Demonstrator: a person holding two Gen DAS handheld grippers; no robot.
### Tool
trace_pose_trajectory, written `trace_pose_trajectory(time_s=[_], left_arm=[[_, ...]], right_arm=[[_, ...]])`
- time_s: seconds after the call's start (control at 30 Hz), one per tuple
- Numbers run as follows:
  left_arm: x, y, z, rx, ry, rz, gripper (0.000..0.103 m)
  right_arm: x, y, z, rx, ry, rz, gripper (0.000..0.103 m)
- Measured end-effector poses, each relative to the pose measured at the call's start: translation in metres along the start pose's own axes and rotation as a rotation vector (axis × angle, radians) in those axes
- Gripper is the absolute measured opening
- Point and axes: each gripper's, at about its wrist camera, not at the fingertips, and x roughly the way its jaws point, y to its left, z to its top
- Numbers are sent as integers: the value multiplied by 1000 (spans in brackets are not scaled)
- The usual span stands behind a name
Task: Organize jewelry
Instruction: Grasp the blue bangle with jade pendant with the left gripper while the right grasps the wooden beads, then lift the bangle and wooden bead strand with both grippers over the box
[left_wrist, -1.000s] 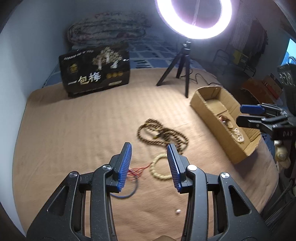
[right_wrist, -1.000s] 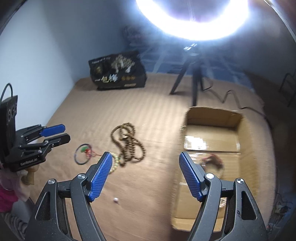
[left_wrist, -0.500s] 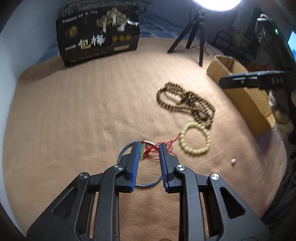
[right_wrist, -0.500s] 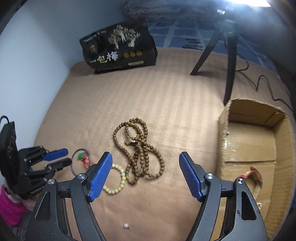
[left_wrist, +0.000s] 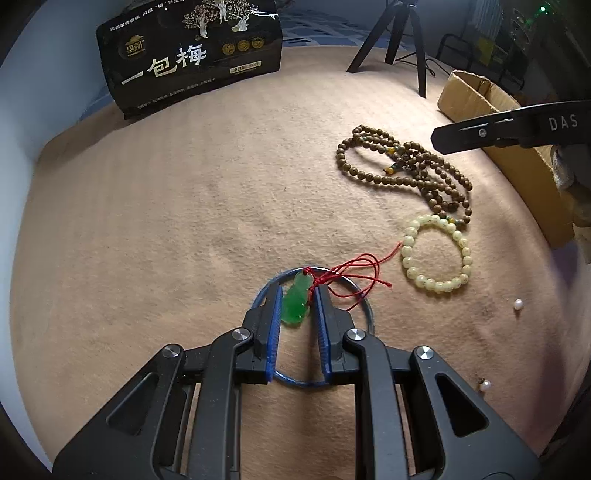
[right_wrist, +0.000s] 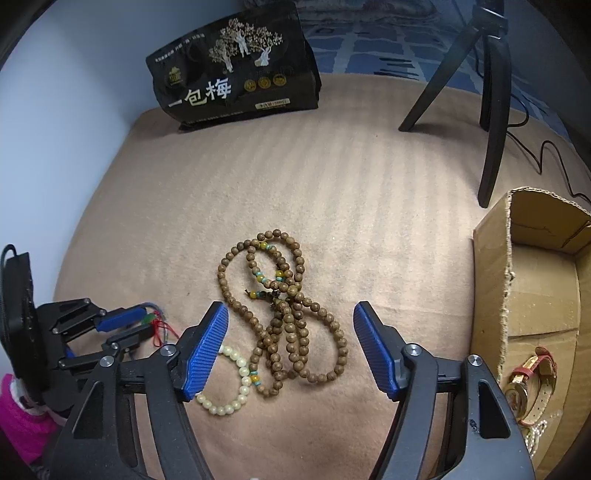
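Observation:
My left gripper is nearly closed around a green jade pendant on a red cord. The pendant lies on the tan blanket inside a thin blue bangle. My right gripper is open and empty, low over the long brown bead necklace. A cream bead bracelet lies by its left finger. It also shows in the left wrist view, beside the necklace. The left gripper shows at the left of the right wrist view.
An open cardboard box stands at the right and holds a red-strap watch. A black printed bag and a black tripod stand at the back. Two loose pearls lie on the blanket at the right.
My left gripper has come down and forward and narrowed its jaws around the green pendant. My right gripper has swung left from the box and lowered over the brown necklace.

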Motion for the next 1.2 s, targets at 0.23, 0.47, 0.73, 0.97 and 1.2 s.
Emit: trace_pose_trajectory(time_s=[0.23,0.47,0.73,0.97,1.2], left_arm=[[5,1,2,-2,20,-8,17],[7,2,1,-5,8,-16,16],[7,2,2,-4,-2,-15,11],[8,1,3,-2,-8,-8,7],[7,1,2,-16,-20,-6,5]], right_arm=[[22,-1,3,1,23,-30,70],[47,4,4,-8,46,-59,68],[61,16,8,-71,47,-104,68],[60,20,7,-101,31,-148,39],[52,10,2,-62,8,-108,17]])
